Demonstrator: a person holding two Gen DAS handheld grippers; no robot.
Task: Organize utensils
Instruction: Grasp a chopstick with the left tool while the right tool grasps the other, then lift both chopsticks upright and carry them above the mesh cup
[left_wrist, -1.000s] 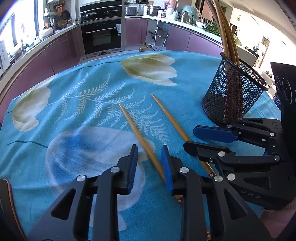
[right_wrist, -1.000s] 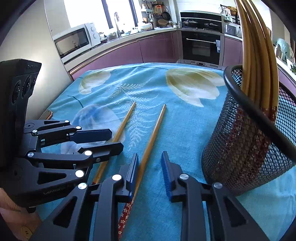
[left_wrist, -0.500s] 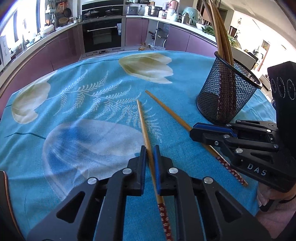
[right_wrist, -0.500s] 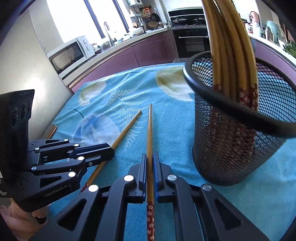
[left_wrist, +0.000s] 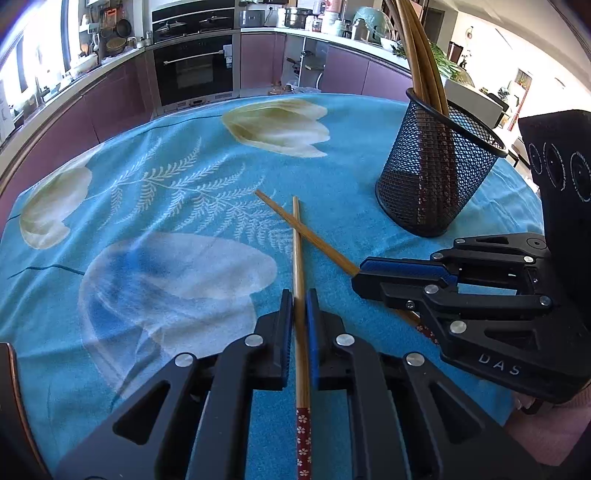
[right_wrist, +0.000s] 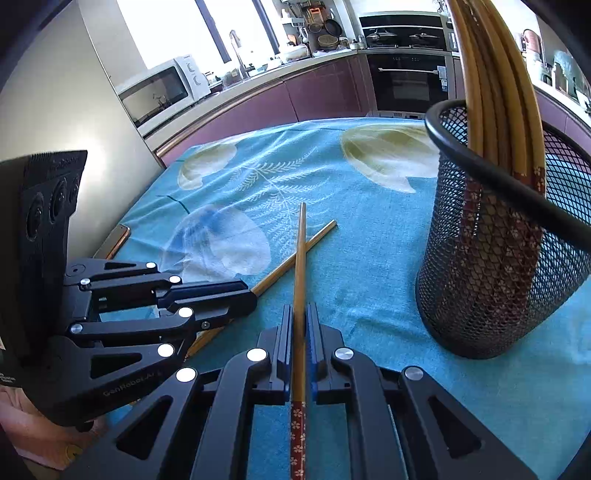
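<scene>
Each gripper, L (left_wrist: 300, 306) & R (right_wrist: 300, 321), fingers clamped on one chopstick (left_wrist: 298, 258), crossing (right_wrist: 300, 251), ready for mesh holder (left_wrist: 436, 173).

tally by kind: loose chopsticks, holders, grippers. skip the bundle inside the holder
Loose chopsticks: 2, one clamped in the left gripper, one in the right gripper, crossing near their tips
Mesh holder: 1
Grippers: 2
Total: 5
</scene>
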